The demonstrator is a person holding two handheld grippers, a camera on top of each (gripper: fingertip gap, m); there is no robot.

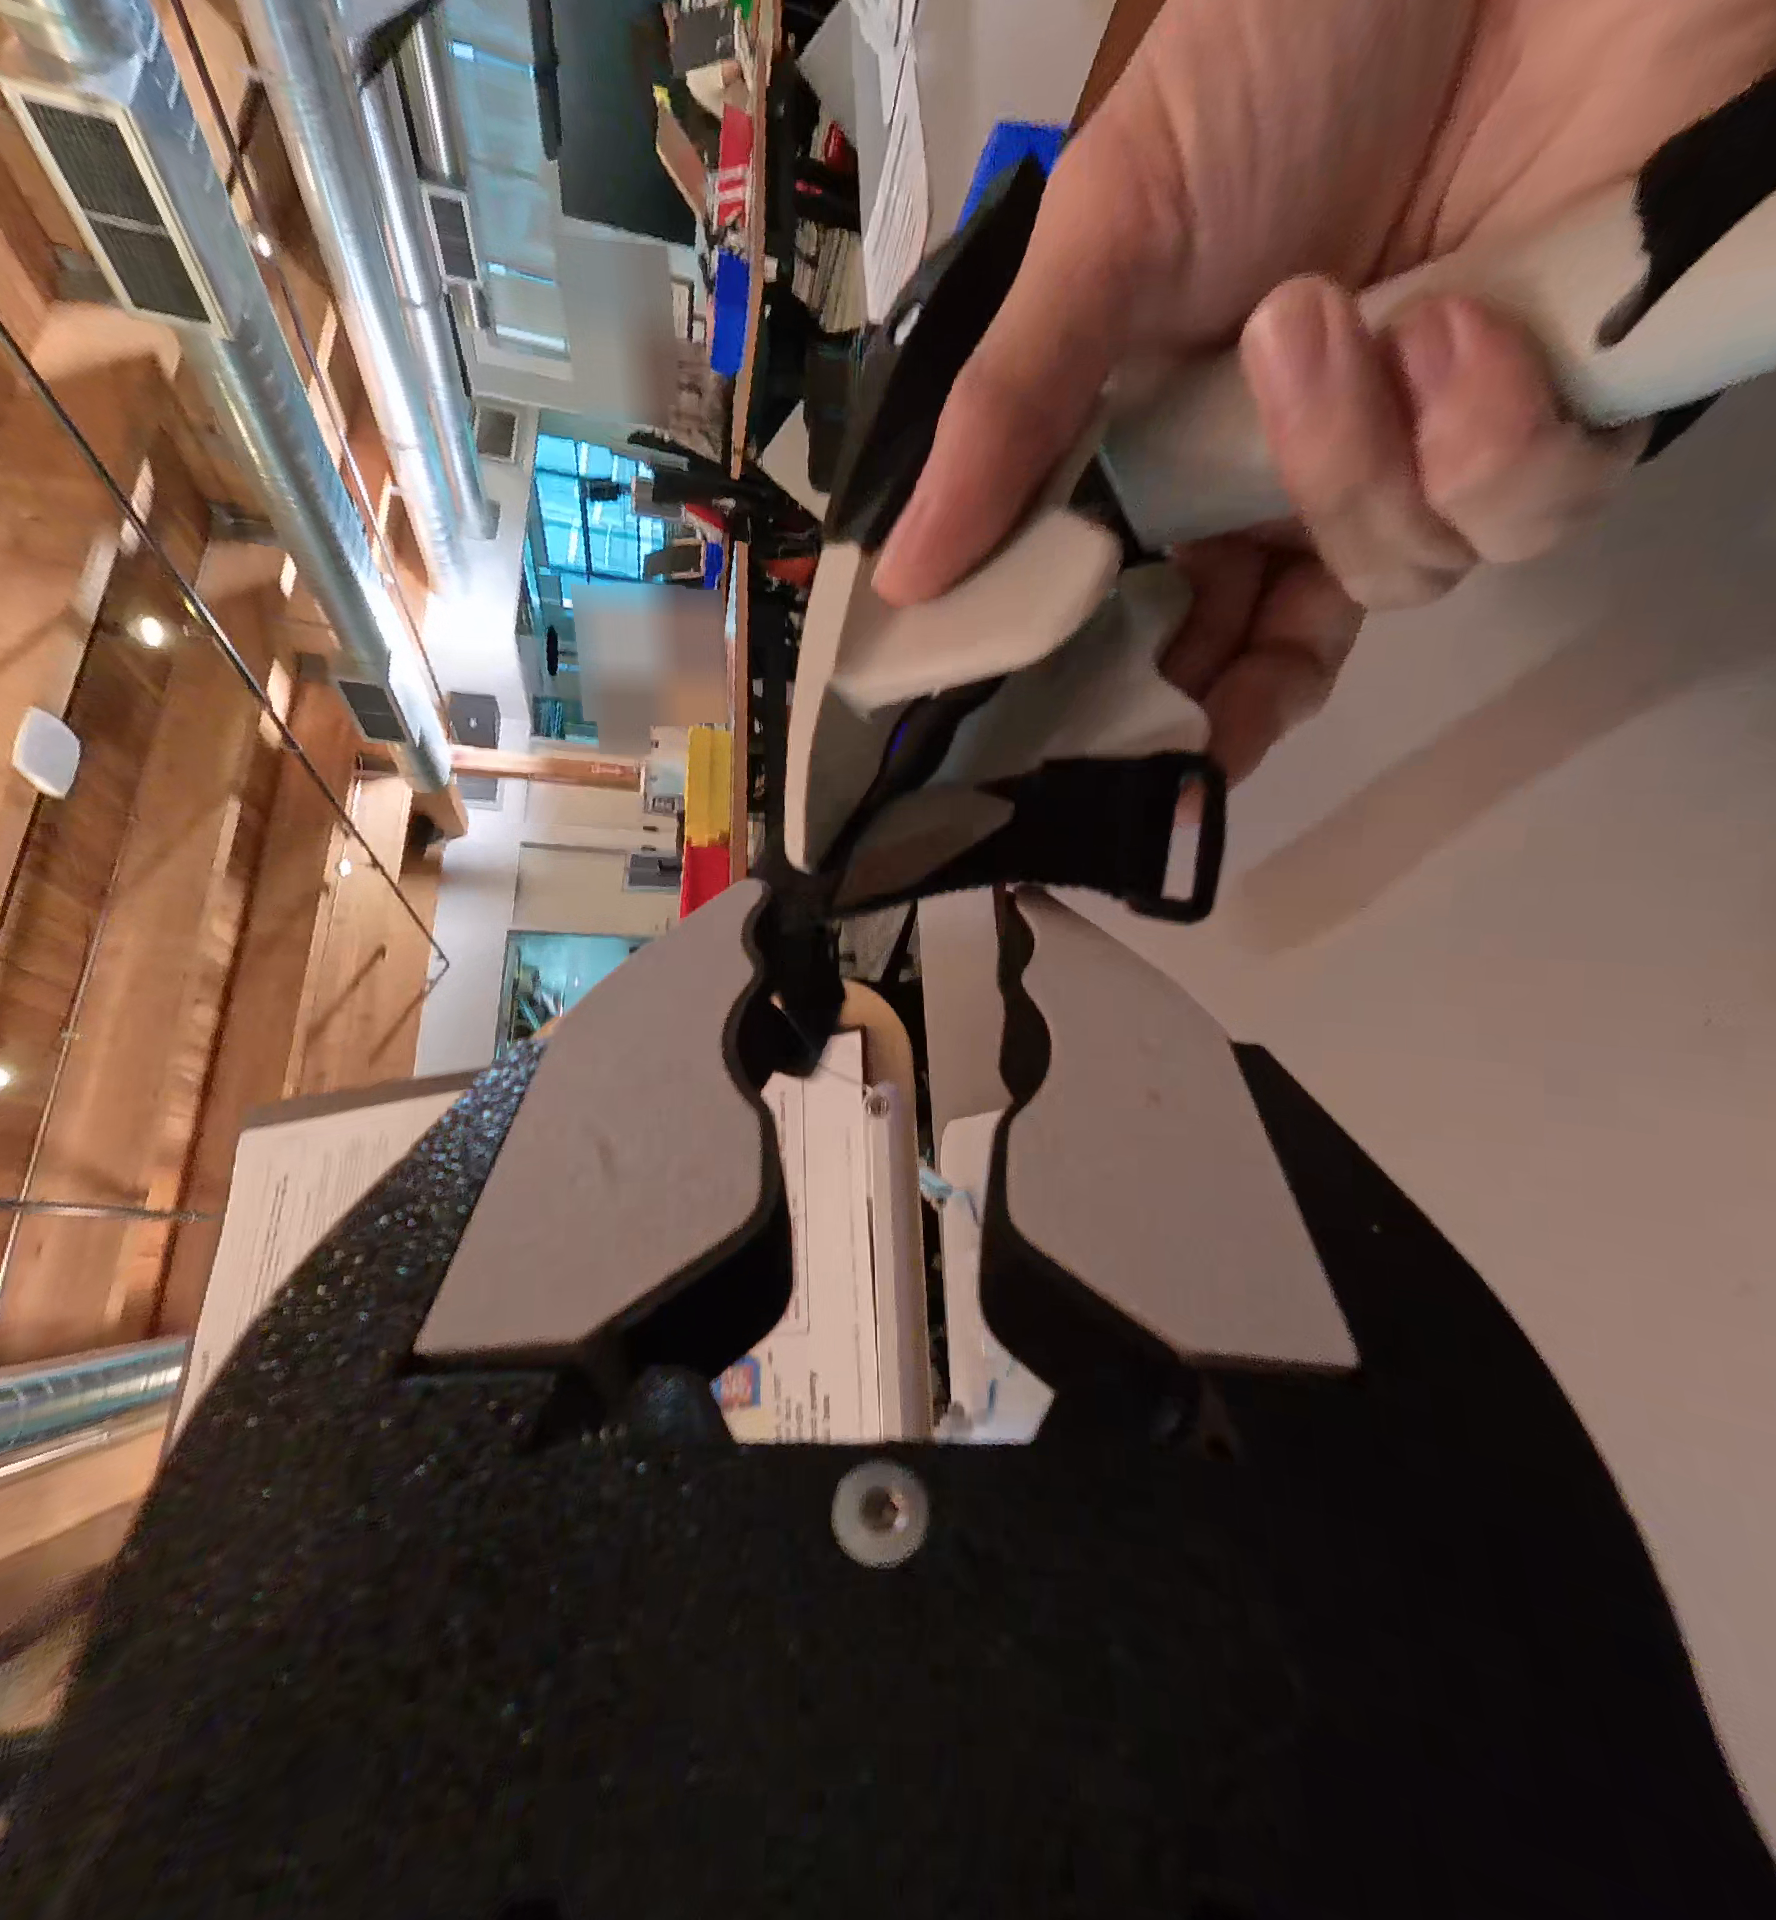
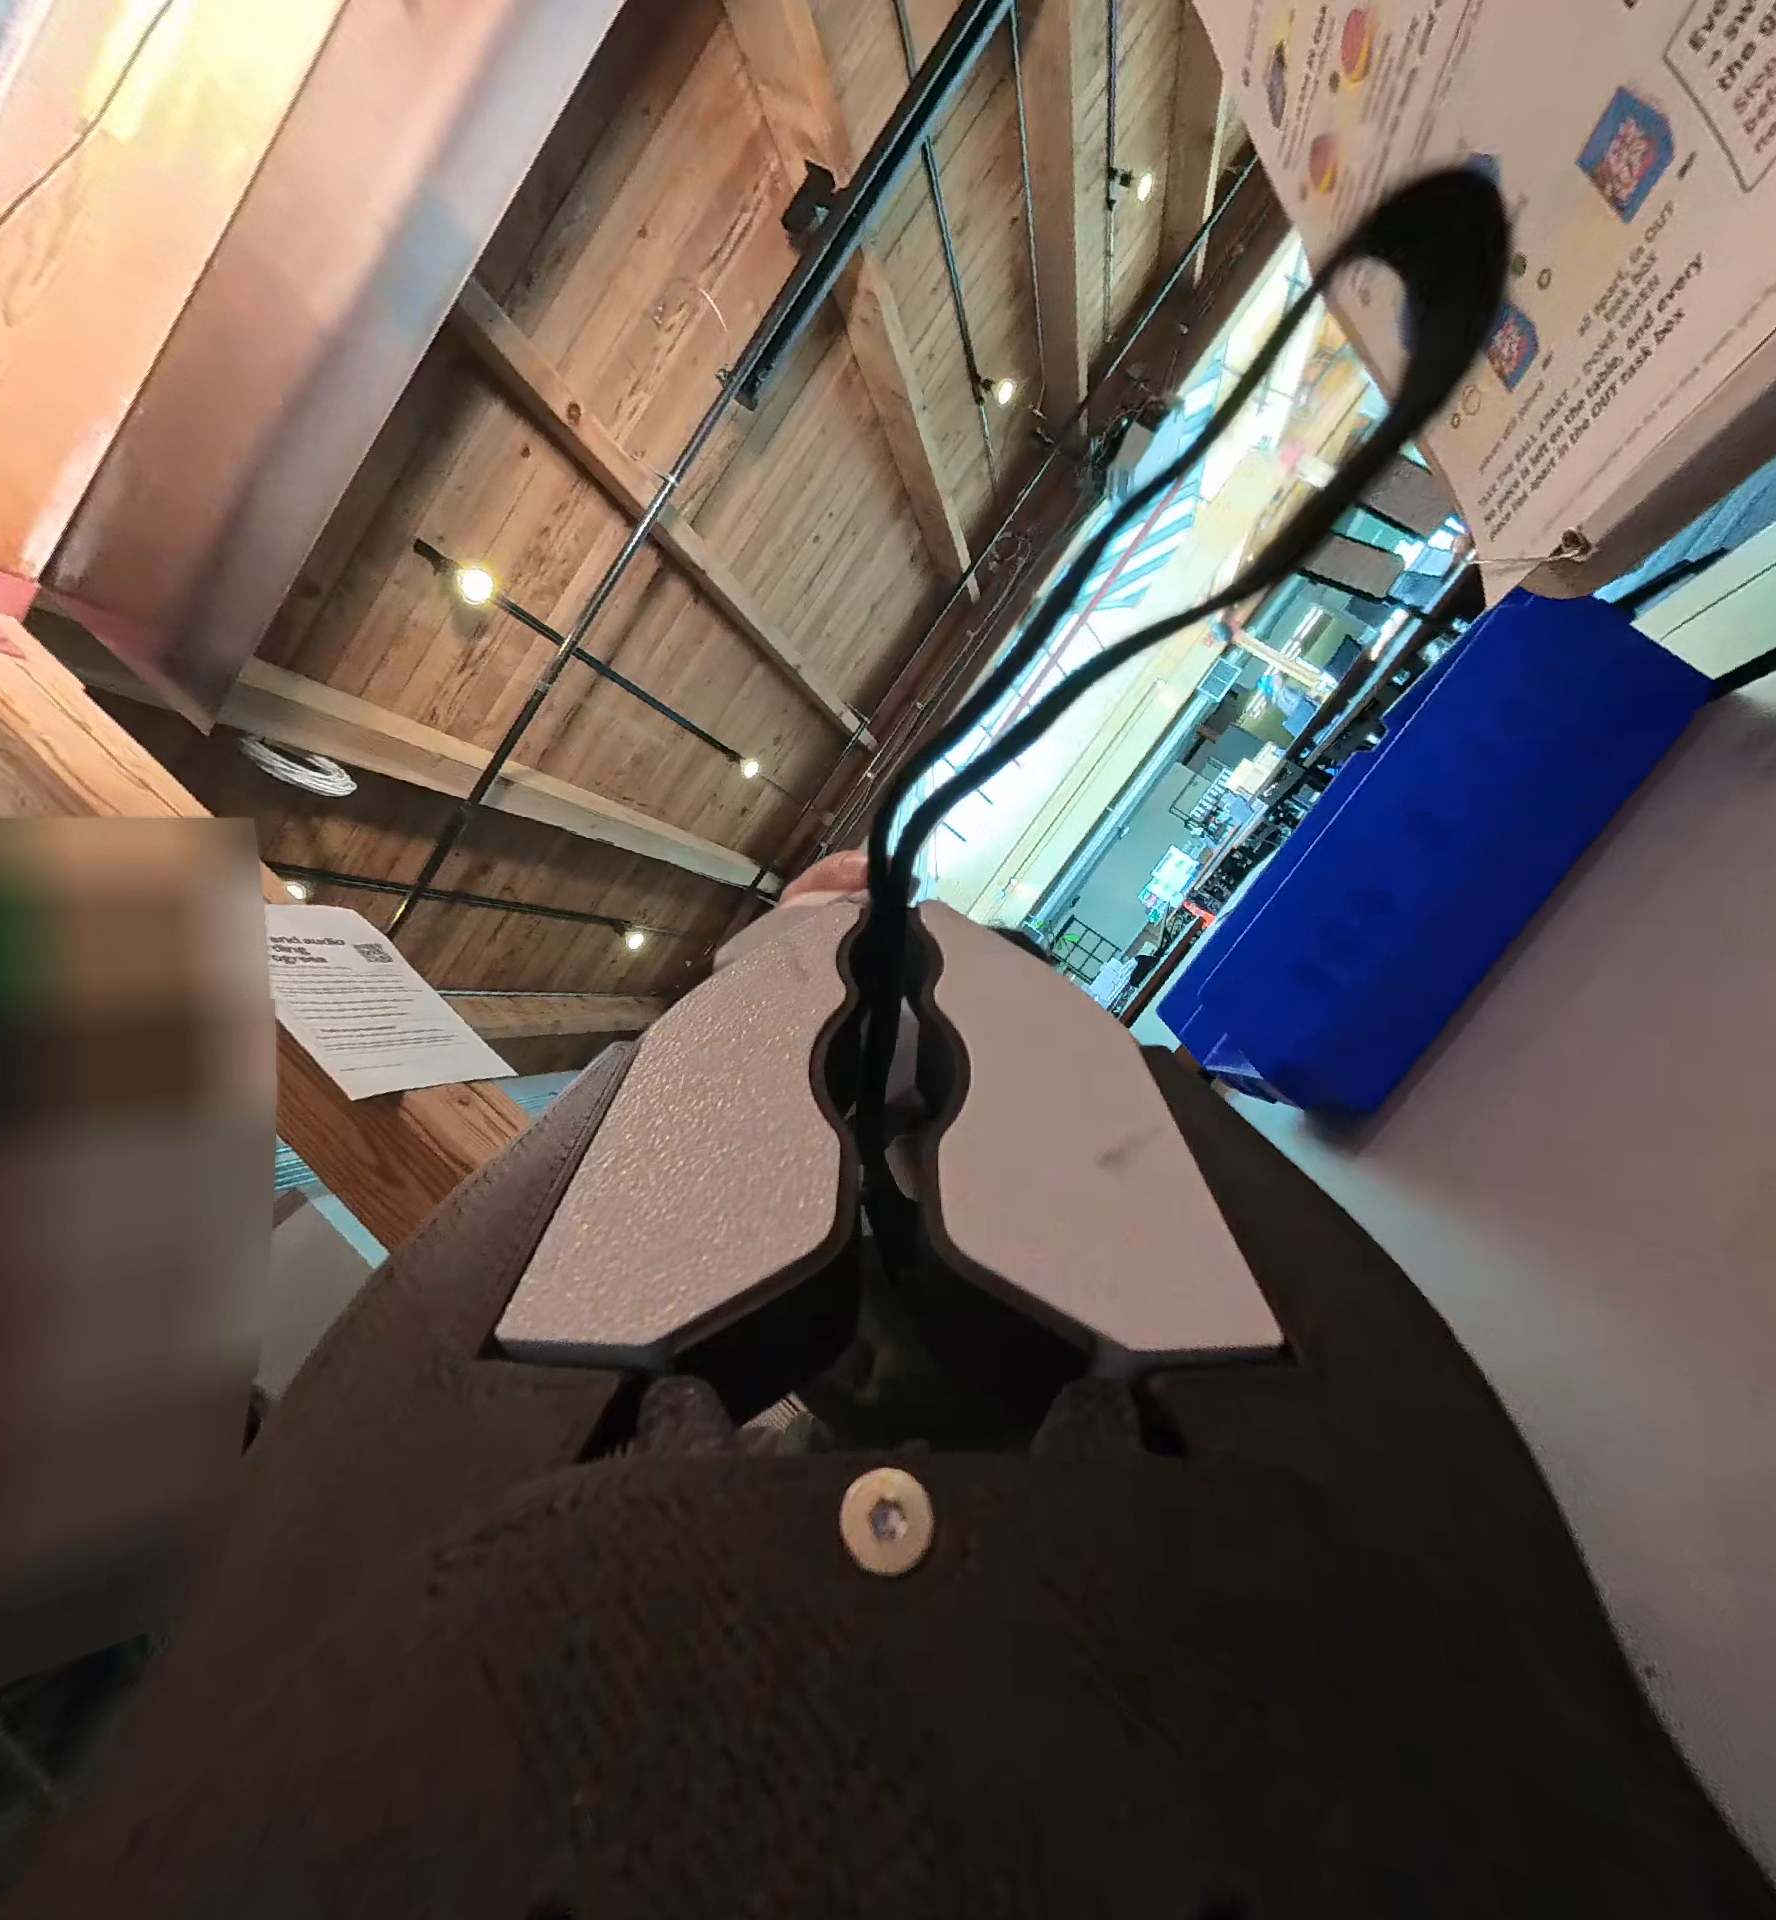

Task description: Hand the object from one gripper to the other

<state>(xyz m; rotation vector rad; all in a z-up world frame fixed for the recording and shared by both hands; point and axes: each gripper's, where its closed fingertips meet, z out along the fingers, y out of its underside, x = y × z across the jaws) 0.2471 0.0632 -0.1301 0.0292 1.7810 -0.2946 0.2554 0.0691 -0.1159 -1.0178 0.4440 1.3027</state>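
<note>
The right tool (image 2: pixel 889 935) is clamped on a light, limp black cord (image 2: pixel 1071 675); the left tool (image 1: pixel 884 904), fingers apart, should pinch its bunched end.

Blue bin (image 2: pixel 1424 862) on white table (image 2: pixel 1642 1091)

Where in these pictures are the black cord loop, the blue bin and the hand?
black cord loop (image 2: pixel 1424 270): right wrist view, top bend of the loop.
blue bin (image 2: pixel 1435 842): right wrist view, its side wall.
hand (image 1: pixel 1227 291): left wrist view, the palm.
</note>
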